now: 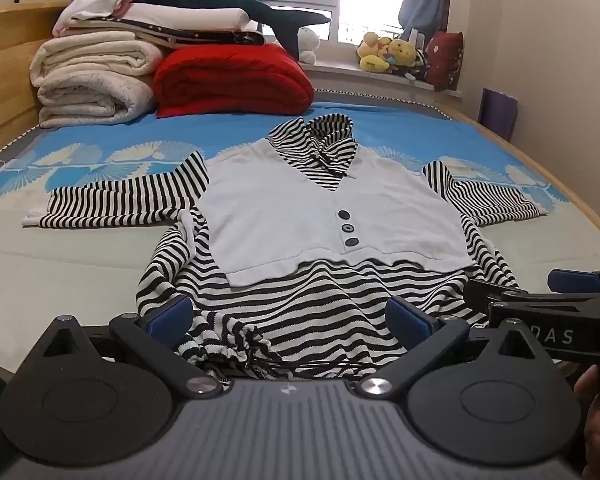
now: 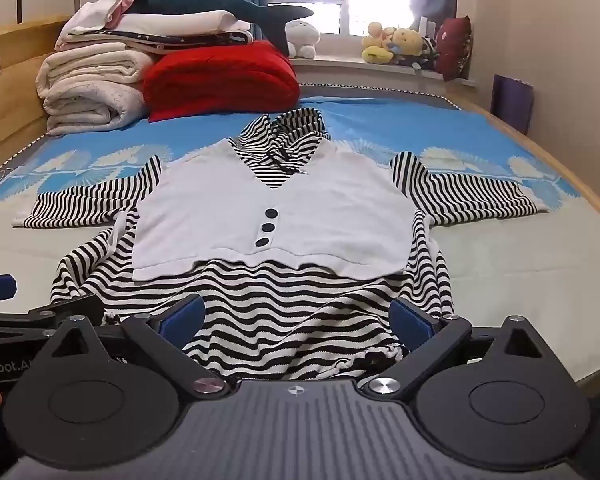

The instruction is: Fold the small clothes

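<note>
A small black-and-white striped hooded top with a white vest front and three dark buttons point(image 1: 332, 216) point(image 2: 268, 216) lies spread flat on the bed, sleeves out to both sides, hood at the far end. Its gathered striped hem point(image 1: 236, 344) point(image 2: 300, 344) lies nearest me. My left gripper point(image 1: 288, 316) hovers open over the hem's left part, its blue pads wide apart. My right gripper point(image 2: 298, 314) hovers open over the hem's right part. Each gripper shows at the edge of the other's view. Nothing is held.
The bed has a blue patterned sheet point(image 1: 100, 148) and a wooden frame point(image 1: 540, 160). Stacked white blankets point(image 1: 92, 80), a red quilt point(image 1: 232, 80) and a plush shark point(image 1: 228, 4) sit far left. Soft toys point(image 1: 388, 54) line the windowsill.
</note>
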Available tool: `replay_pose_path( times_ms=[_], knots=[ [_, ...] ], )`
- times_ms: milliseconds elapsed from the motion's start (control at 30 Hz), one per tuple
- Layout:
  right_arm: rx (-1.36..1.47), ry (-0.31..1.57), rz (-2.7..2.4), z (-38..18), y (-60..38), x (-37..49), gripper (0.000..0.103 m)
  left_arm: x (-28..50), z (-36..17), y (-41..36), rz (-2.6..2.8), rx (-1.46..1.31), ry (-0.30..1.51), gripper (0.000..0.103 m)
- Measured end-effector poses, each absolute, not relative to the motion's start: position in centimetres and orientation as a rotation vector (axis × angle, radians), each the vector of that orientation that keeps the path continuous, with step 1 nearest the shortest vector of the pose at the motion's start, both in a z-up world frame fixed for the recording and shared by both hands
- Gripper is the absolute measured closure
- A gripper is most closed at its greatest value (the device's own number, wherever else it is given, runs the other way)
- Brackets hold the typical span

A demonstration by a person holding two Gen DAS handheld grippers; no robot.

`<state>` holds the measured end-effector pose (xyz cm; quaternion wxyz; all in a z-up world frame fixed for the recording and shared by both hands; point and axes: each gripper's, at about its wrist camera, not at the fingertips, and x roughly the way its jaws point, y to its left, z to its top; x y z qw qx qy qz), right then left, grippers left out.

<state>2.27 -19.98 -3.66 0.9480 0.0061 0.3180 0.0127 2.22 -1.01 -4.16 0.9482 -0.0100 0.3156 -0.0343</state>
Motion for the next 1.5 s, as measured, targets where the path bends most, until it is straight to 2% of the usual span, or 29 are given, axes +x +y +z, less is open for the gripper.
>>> replay_pose_path(
  times_ms=[1500],
  knots=[
    [0.018, 0.658, 0.036, -4.4, -20.0, 2.7, 0.009, 2.7, -4.9, -1.5, -0.073, -0.006, 0.656, 0.001]
  ],
)
